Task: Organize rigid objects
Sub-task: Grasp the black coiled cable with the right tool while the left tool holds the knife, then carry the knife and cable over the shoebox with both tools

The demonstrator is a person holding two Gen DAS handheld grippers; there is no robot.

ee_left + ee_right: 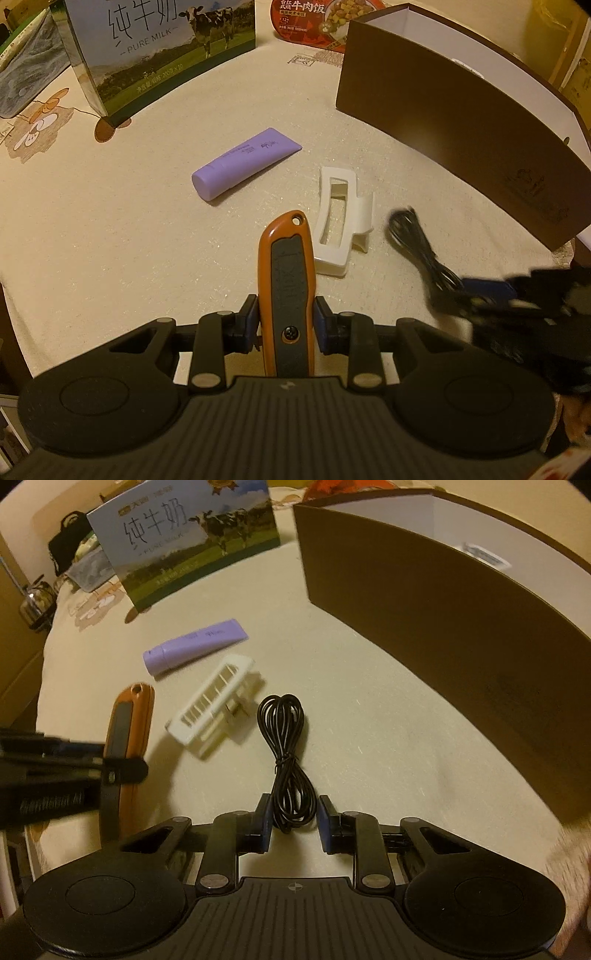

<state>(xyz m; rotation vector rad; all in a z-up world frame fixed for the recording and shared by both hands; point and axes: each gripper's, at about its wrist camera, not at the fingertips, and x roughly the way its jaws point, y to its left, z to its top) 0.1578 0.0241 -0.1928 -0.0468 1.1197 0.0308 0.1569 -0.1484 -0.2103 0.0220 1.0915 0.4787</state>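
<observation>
Left gripper is clamped on the orange utility knife, pads squeezing the handle low down, so most of the body sticks out beyond the fingers toward twelve o'clock. That's a long lever on a short bite; any quick swing and the knife could pivot in the pads or slide out.

Over on the right wrist view, the right gripper straddles the lower loop of the coiled black cable. Its jaws stand narrow, with a sliver of gap showing on the right side, so I'd call it not yet clenched: the pads don't visibly press. The risk here is that a soft bundle squashes rather than grips; catch only one strand and the coil may unravel or dangle on the lift. The twist tie at its waist sits beyond the fingertips, not between them.

On the desk, the white hair claw clip lies just beside the knife tip at about one o'clock, with the purple tube farther out at eleven. Both wait untouched. The brown box, open-topped, stands at one to two o'clock, likely the destination.

The two grippers are working close together; in the left view the right one shows at three o'clock as a dark blur. If both head for the box at once, they may collide, or the knife end may clip the box wall or nudge the clip.

The milk carton at eleven stands well clear.
</observation>
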